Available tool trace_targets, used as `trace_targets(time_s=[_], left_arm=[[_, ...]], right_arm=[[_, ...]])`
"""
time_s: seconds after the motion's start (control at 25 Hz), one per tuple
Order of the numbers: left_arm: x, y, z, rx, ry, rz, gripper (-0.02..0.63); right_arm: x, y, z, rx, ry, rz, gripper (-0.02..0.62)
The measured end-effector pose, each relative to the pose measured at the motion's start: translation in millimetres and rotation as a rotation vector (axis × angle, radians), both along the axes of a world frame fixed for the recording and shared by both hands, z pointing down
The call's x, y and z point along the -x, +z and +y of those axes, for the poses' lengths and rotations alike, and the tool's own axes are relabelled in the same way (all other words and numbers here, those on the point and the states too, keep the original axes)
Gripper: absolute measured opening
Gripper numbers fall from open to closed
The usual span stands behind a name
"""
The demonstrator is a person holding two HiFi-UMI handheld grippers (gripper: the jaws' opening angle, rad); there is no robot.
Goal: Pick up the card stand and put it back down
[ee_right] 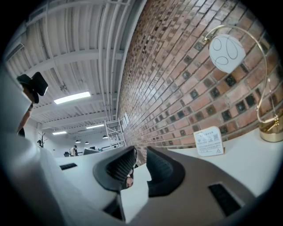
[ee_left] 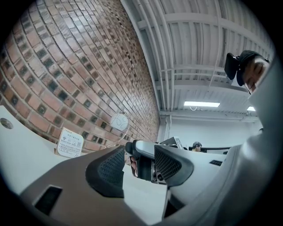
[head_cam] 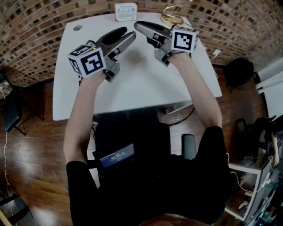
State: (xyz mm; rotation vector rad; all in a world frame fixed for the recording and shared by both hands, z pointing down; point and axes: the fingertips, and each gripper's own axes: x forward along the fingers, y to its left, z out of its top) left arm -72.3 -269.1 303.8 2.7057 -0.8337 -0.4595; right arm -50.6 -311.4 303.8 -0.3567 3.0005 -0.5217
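Card stand [head_cam: 172,19] right of sign [head_cam: 126,11]

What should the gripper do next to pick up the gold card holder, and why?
Probably turn the right hand-held gripper toward the card stand at the far edge of the table. Its jaws stand apart with nothing between them, and the stand sits untouched off to its right.

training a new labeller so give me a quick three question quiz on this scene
1. True or false: the left tool and the right tool both have open, empty jaws.
2. The gold wire card stand is: (a) on the white table's far right corner, (b) in the right tool, (c) on the floor.
3. Fill in: the small white printed sign stands on the table by the ___ wall.
Key: 1 true; 2 a; 3 brick.
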Motion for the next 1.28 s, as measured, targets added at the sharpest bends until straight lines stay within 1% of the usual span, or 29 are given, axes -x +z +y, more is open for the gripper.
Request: trace_targets(time_s=[0.24,0.48,0.76,0.92,1.16,1.28], left_arm=[[3.6,4.9,7.5,0.013,-0.003,0.032,0.207],[-0.1,-3.4,27.2,-0.017,0.011,0.026,0.207],[-7.0,-14.4,57.1,-0.058,0.026,0.013,0.207],[-9.2,-14.5,67.4,-0.071,0.046,0.028,0.207],[-11.7,-17.4,86.4,-0.091,0.058,0.033,0.207],[-11.8,-19.5,96.1,-0.104,0.062,0.042,0.207]], right_arm=[[1.5,-7.4,16.9,-0.015,-0.010,-0.012,0.114],[3.3,-12.6,38.3,-0.027,-0.020,-0.027,0.114],[2.3,-22.1,69.9,-0.041,-0.041,-0.079,0.104],[0.5,-29.4,84.5,-0.070,-0.052,-0.093,0.091],[-7.5,-27.9,106.1,-0.071,-0.078,-0.142,0.058],[-11.5,-29.8,118.1,-0.092,-0.082,-0.154,0.043]])
